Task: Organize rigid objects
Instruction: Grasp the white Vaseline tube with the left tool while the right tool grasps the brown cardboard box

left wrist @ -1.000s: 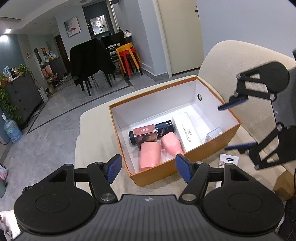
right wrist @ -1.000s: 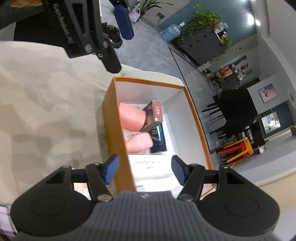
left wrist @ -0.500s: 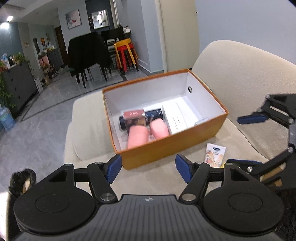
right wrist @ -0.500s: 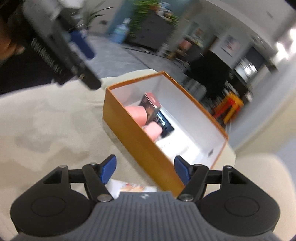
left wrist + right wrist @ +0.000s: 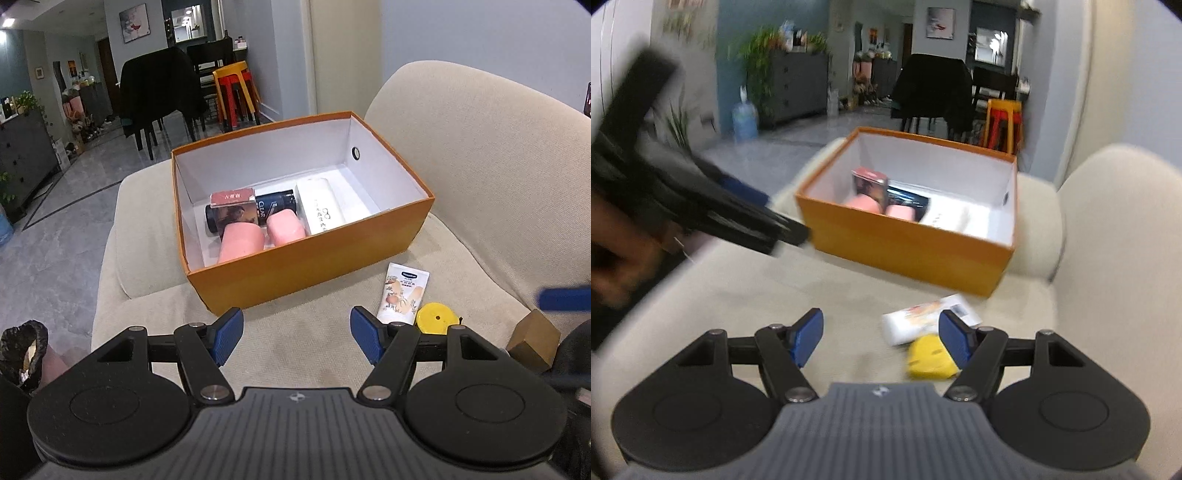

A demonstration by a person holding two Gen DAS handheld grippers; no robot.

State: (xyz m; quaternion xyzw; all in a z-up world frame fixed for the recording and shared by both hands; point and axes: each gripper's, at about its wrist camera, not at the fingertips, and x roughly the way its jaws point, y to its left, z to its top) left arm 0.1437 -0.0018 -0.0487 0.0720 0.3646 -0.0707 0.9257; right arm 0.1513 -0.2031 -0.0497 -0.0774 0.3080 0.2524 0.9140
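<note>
Left wrist view. The left gripper (image 5: 296,334) hangs over the beige sofa seat (image 5: 295,321), jaws released with nothing between the blue pads. The orange box (image 5: 314,258) sits ahead on the seat and holds a black bottle (image 5: 273,206), a small picture carton (image 5: 233,206) resting on it, two pink containers (image 5: 258,236) and a white box (image 5: 322,210) to their right. Outside the box, near its front right corner, lie a white cream tube (image 5: 403,293) and, touching the tube's lower end, a yellow round item (image 5: 437,314). A brown block (image 5: 532,338) sits further right, by the dark edge of the other tool.

Right wrist view (blurred, so fine contact cannot be read). The right gripper (image 5: 882,339) is also empty, its jaws apart. The cream tube (image 5: 923,321) and the yellow item (image 5: 929,356) lie just ahead, by its right-hand pad (image 5: 955,341), not between the pads. The box (image 5: 912,243) stands beyond, with free floor at its right end.

Judgement: the step in hand is picking up one of the loose pieces, most likely with the right gripper. To do it well, shift right until one item alone is centred; the two touch, so a careless closure could catch both. Take the tube across its narrow width (flat things slip). Lower the pads close to the cushion before closing, then place into the free right end.
</note>
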